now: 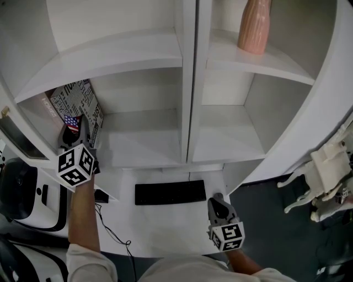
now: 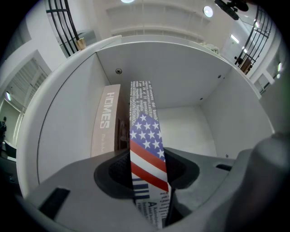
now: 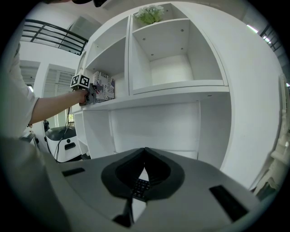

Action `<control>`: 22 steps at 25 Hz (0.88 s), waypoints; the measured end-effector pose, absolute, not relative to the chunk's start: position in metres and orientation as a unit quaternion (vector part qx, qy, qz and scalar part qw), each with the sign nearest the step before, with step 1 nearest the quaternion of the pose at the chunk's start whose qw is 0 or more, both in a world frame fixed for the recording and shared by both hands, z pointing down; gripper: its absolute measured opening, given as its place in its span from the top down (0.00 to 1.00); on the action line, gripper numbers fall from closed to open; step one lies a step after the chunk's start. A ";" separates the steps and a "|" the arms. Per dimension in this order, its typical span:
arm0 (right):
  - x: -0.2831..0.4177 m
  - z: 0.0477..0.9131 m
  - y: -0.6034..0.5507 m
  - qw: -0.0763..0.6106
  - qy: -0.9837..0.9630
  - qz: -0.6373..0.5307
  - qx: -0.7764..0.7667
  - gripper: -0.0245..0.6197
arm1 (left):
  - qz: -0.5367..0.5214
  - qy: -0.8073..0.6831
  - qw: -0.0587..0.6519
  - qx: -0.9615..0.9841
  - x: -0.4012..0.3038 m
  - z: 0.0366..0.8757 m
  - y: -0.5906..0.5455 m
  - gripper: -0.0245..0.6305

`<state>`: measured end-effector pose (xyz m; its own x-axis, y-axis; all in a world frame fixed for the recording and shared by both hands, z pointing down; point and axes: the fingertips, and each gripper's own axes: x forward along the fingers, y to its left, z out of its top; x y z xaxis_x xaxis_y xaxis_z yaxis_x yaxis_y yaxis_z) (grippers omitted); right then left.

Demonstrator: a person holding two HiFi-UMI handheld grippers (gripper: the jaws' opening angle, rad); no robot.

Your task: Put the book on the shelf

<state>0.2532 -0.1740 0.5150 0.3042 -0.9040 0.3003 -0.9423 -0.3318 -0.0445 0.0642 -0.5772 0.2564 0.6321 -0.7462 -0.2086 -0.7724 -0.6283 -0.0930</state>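
The book (image 1: 79, 98), with a black-and-white print cover and a stars-and-stripes spine (image 2: 146, 140), stands upright in the lower left compartment of the white shelf (image 1: 144, 131). My left gripper (image 1: 75, 130) is shut on its spine, one jaw on each side (image 2: 147, 155). It stands just right of a beige book marked HOMES (image 2: 105, 118) that leans on the compartment's left wall. My right gripper (image 1: 219, 207) hangs low in front of the shelf with its jaws together and nothing in them (image 3: 145, 152). The right gripper view shows the left gripper (image 3: 92, 94) at the book (image 3: 105, 86).
A black keyboard (image 1: 170, 192) lies on the white desk below the shelf. A pink ribbed vase (image 1: 255, 25) stands in the upper right compartment and a green plant (image 3: 149, 13) on top. A white chair (image 1: 325, 175) is at the right and a white machine (image 1: 25, 194) at the left.
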 end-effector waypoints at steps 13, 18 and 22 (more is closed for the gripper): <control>0.251 0.513 -0.177 0.066 -0.584 0.136 0.798 0.96 | 0.066 0.446 0.110 -0.886 0.054 0.254 -0.572 0.69; 0.248 0.513 -0.179 0.069 -0.590 0.142 0.792 0.96 | 0.067 0.452 0.110 -0.883 0.050 0.254 -0.567 0.68; 0.246 0.510 -0.180 0.066 -0.593 0.134 0.791 0.96 | 0.064 0.450 0.109 -0.884 0.047 0.255 -0.560 0.68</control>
